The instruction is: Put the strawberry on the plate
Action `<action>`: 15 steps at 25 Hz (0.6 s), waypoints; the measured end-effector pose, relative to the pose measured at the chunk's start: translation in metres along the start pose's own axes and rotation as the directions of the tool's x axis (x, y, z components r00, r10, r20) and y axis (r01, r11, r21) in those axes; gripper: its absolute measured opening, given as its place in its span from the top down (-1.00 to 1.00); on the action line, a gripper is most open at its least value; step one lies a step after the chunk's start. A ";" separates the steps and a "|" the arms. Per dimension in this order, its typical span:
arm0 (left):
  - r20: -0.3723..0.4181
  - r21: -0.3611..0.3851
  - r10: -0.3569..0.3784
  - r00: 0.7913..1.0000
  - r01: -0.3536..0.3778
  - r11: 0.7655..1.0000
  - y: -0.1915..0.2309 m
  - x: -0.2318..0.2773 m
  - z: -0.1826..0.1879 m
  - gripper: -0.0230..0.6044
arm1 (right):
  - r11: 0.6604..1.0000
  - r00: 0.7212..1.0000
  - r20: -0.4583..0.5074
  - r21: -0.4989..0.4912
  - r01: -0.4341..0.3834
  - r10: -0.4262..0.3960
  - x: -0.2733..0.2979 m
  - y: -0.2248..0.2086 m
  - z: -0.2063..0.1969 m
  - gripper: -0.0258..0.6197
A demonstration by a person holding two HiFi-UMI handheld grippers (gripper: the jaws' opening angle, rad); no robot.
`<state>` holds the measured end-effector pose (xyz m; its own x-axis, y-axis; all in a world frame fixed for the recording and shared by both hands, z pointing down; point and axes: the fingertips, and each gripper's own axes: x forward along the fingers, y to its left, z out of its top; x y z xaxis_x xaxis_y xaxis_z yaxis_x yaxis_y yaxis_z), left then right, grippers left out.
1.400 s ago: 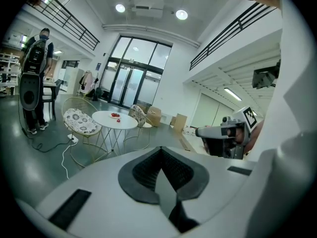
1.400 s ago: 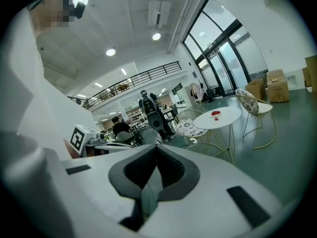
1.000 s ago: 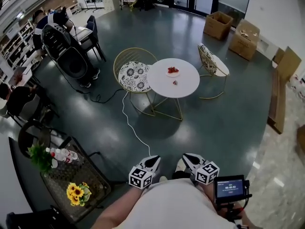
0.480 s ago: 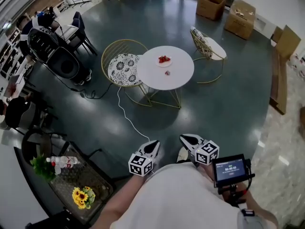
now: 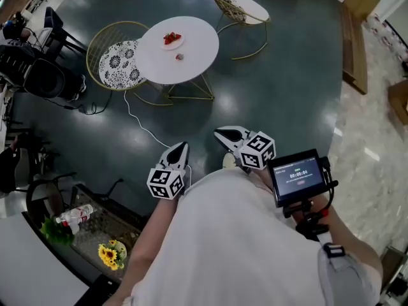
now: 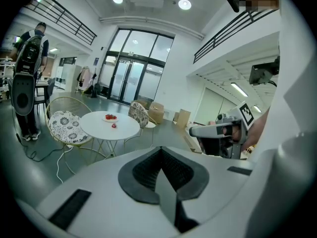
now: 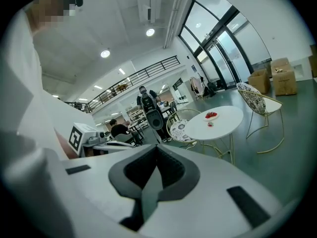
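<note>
A small loose strawberry (image 5: 180,57) lies on the round white table (image 5: 197,43) across the room, just beside a white plate (image 5: 172,39) that holds several strawberries. Both grippers are held close to the person's body, far from the table. My left gripper (image 5: 180,146) is shut with nothing in it, and so is my right gripper (image 5: 218,132). The left gripper view shows its shut jaws (image 6: 160,155), with the plate (image 6: 110,117) and the strawberry (image 6: 114,126) far off. In the right gripper view, beyond the shut jaws (image 7: 156,155), stand the plate (image 7: 211,115) and the strawberry (image 7: 210,124).
A wire chair with a patterned cushion (image 5: 121,62) stands left of the table, a second chair (image 5: 245,8) behind it. A white cable (image 5: 140,123) runs across the dark floor. A side table with flowers (image 5: 108,255) is at lower left. A small screen (image 5: 295,174) rides by the right hand.
The view has swung: the table has slid up and left in the picture, and both grippers sit higher in the frame. Both stay shut and empty.
</note>
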<state>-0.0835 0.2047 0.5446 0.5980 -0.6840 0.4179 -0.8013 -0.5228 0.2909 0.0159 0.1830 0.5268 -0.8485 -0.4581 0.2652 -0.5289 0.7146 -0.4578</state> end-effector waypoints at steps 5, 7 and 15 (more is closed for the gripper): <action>0.007 0.008 0.007 1.000 -0.008 1.000 0.008 0.001 0.003 0.91 | 1.000 1.000 0.003 -0.009 0.003 -0.003 0.003 -0.002 -0.002 0.90; 0.013 0.009 0.010 1.000 -0.011 1.000 0.013 -0.001 0.007 0.91 | 1.000 1.000 -0.001 -0.011 0.004 -0.004 0.005 0.000 0.000 0.90; -0.006 0.001 0.024 1.000 -0.024 1.000 0.023 0.013 0.013 0.91 | 1.000 1.000 -0.011 -0.001 0.001 -0.001 0.010 -0.020 0.012 0.90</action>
<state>-0.0936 0.1776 0.5453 0.5781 -0.6936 0.4298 -0.8156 -0.5062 0.2801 0.0183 0.1578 0.5281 -0.8479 -0.4532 0.2750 -0.5300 0.7145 -0.4566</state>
